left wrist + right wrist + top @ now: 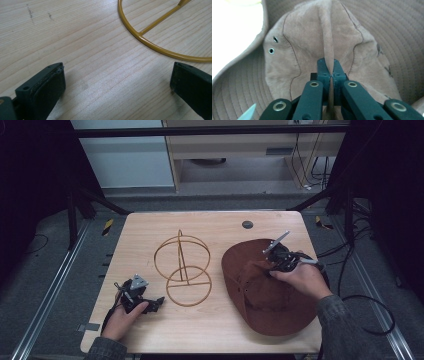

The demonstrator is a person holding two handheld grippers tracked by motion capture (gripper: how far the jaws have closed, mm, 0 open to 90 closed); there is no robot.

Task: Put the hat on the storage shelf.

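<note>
Wooden table [150, 227] with a black round grommet [247, 224]

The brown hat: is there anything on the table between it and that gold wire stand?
Nothing visible. The right hand-held gripper pinches a fold of the brown hat, and bare table separates it from the gold wire stand.

Dim high view with dark edges; gripper views brighter, slightly soft, glare top-left.

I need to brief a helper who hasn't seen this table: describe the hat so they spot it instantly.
On the light wooden table, look to the right half, beside the yellow wire stand. The brown wide-brimmed hat lies there, its crown pinched in the right gripper. It is the table's one soft, dark thing.
</note>
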